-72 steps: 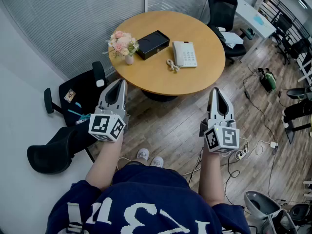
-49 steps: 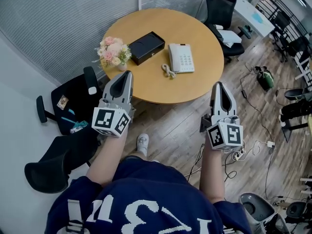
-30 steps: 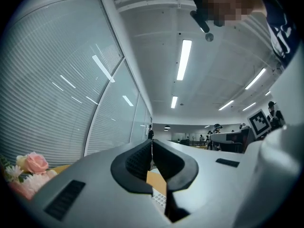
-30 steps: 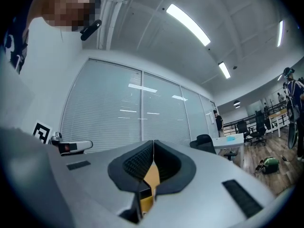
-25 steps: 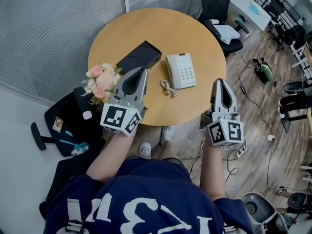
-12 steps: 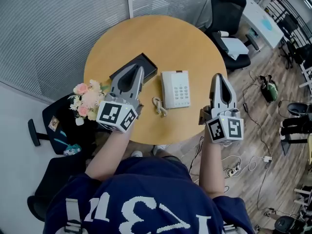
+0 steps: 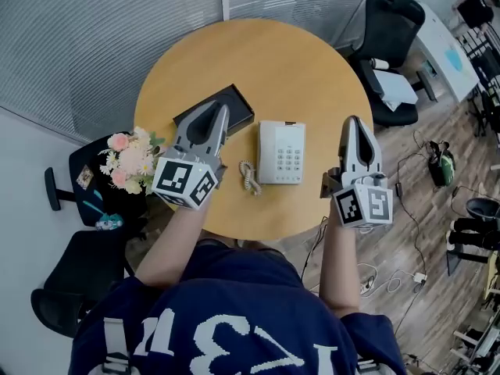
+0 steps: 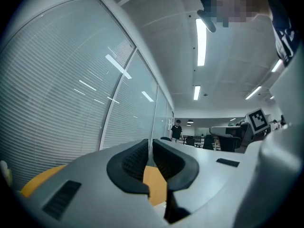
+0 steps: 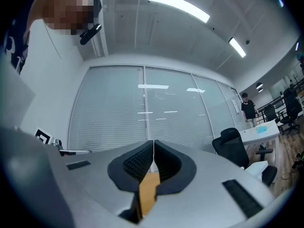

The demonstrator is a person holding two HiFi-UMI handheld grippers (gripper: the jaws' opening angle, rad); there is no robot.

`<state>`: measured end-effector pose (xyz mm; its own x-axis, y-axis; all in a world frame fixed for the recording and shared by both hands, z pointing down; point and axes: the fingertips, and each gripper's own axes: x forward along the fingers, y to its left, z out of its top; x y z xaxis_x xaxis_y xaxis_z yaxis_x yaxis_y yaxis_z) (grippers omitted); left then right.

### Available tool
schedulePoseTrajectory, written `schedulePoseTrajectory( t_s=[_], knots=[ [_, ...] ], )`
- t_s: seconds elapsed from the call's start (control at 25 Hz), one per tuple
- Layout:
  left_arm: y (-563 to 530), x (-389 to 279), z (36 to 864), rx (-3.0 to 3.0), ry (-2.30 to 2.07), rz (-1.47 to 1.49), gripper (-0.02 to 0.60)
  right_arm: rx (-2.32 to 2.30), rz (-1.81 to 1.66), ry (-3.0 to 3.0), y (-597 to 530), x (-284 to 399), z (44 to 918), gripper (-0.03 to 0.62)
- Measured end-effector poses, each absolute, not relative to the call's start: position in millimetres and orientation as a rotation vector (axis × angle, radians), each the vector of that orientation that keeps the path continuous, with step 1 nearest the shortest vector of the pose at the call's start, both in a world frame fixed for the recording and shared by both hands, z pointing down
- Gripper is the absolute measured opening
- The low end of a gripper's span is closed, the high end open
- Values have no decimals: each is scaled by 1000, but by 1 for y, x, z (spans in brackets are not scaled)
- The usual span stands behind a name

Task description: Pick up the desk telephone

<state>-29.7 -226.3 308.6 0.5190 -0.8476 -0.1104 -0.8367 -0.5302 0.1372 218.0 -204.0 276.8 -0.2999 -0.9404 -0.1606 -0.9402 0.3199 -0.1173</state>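
In the head view the desk telephone (image 7: 281,152) lies flat on the round wooden table (image 7: 258,53), towards its near edge. It sits between the left gripper (image 7: 220,109) and the right gripper (image 7: 353,122), and neither gripper touches it. Its long axis runs near to far, roughly parallel with both grippers. The handset lies along its left side with the keypad to the right, and the coiled cord (image 7: 249,176) trails off its near left corner. A black box (image 7: 241,101) sits just beyond the left gripper's tip, and a small bunch of flowers (image 7: 125,161) stands at the table's left edge. The left gripper view looks out above the table at window blinds. Its jaws (image 8: 148,144) are drawn almost together with nothing between them, only a sliver of tabletop shows below, and the telephone is out of sight. The right gripper view shows the same thing, with its jaws (image 9: 153,144) closed and empty and the tabletop just visible beneath. The step in hand looks like the approach. To do it well, both pairs of jaws should open, tip downward and close on the two long sides. They should keep clear of the cord and lift level so the handset stays seated.
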Motion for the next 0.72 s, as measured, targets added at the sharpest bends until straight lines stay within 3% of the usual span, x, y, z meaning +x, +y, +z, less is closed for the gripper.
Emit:
schedulePoseTrajectory(
  t_s=[0.28,0.48,0.72],
  knots=[
    [-242,-30,324,2679,-1413,-214,95,-1737,-25,2379,-219,208,289,29],
    [-248,-4,357,2729,-1256,-55,195,-1774,-65,2414,-229,209,310,29],
    [-251,19,422,2627,-1113,56,238,-1862,-156,2488,-238,222,365,29]
  ],
)
